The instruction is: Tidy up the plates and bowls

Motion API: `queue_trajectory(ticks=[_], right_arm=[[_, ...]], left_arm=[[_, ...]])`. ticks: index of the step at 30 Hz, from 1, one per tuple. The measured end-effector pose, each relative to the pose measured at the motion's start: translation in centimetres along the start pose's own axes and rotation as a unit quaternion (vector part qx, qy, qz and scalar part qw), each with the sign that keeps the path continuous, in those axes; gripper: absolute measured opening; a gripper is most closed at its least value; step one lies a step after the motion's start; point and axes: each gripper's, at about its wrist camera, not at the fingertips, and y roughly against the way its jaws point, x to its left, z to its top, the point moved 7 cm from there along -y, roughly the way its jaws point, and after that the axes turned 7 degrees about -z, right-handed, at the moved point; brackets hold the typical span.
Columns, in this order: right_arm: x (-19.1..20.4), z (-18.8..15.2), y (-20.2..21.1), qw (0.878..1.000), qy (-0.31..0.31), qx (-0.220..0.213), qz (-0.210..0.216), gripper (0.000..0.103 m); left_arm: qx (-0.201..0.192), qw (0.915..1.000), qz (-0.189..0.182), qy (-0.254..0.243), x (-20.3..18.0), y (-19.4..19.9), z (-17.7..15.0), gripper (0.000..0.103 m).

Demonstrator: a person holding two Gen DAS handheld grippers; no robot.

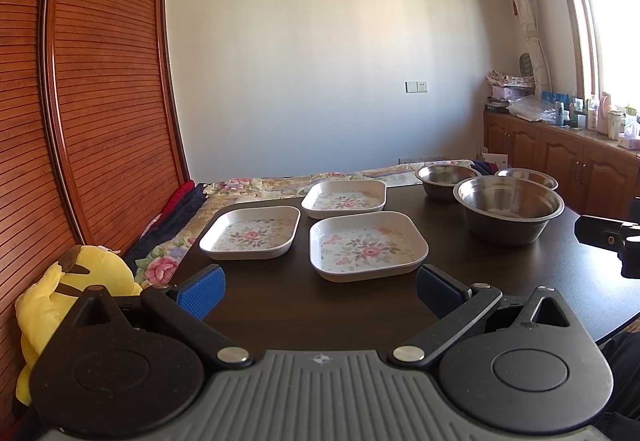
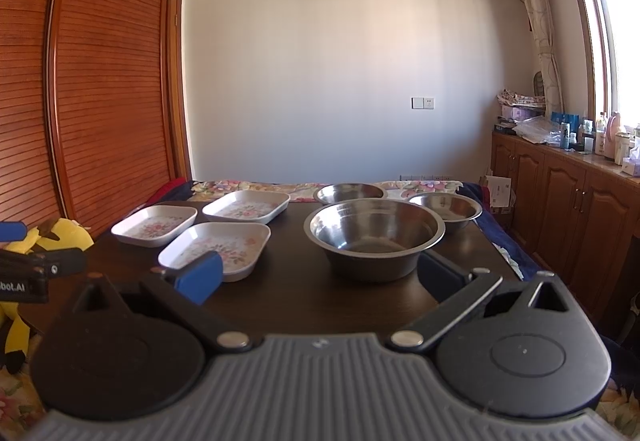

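My left hand-held gripper [image 1: 320,291] hangs level just short of the dark wooden counter [image 1: 360,313], blue pads spread wide and empty, aimed at the nearest white square floral plate [image 1: 368,245]. My right hand-held gripper [image 2: 318,273] sits equally level and wide, empty, facing the large stainless steel bowl [image 2: 374,237]. I'd judge stacking starts here: slide one pad under the near rim, pinch, lift flat. Beyond lie two more floral plates [image 1: 252,233] [image 1: 344,198], well apart from two smaller steel bowls [image 2: 350,194] [image 2: 446,209] at the far edge.
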Motion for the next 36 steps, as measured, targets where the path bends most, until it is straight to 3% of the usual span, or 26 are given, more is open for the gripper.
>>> queue_trajectory(ticks=[36], right_arm=[[0.04,-0.1,0.14,1.0,-0.001,0.001,0.001,0.103]], left_arm=[[0.005,1.0,-0.004,-0.003,-0.56,-0.3,-0.58,0.103]])
